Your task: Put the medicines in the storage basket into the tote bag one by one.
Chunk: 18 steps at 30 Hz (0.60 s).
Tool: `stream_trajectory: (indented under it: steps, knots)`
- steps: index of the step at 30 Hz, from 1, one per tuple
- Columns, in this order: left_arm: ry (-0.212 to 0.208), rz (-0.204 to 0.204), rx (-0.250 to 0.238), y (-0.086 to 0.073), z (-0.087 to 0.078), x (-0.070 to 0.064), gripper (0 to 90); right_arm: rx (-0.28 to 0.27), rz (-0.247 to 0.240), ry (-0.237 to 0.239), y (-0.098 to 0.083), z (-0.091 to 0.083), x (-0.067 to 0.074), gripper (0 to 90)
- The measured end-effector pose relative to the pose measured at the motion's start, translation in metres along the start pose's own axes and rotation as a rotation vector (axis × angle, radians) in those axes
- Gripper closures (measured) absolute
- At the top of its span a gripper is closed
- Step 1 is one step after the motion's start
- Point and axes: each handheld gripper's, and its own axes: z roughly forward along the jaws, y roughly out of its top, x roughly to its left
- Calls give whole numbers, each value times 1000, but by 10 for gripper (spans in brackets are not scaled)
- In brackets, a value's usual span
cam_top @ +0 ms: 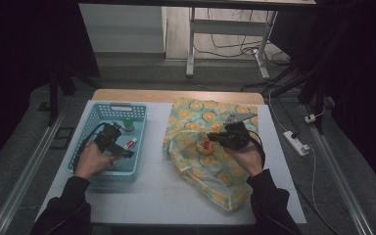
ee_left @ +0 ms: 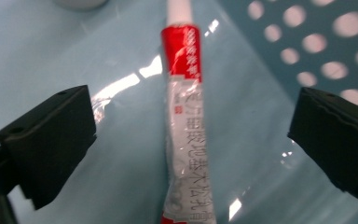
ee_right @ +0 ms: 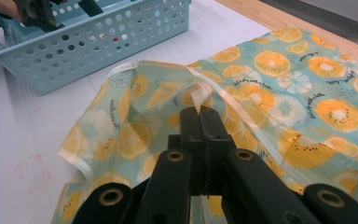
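Desk [cam_top: 152,196]: bag [ee_right: 279,93], basket [cam_top: 90,122]. Right gripper [ee_right: 200,112] pinching bag rim, lifted. Left gripper [ee_left: 191,135] spread inside basket, jaws either side of tube [ee_left: 184,116], not touching. Tube flat on basket floor.

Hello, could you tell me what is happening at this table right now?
A person works with a claw in each hand. The right claw is shut on the rim of a fruit-print bag, holding its mouth open on the table; something red and yellow already lies inside. The left claw is down in the blue basket, jaws open on either side of a red and white tube, not yet gripping it.
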Motion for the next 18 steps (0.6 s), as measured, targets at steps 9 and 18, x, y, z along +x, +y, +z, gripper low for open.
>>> stream_trajectory:
  steps: [9,18]
  knots:
    - [46,23,64,1,5,-5,345,6,-1,5,0,1,0,900]
    - [34,-6,47,0,1,-4,693,7,-1,3,-1,2,0,900]
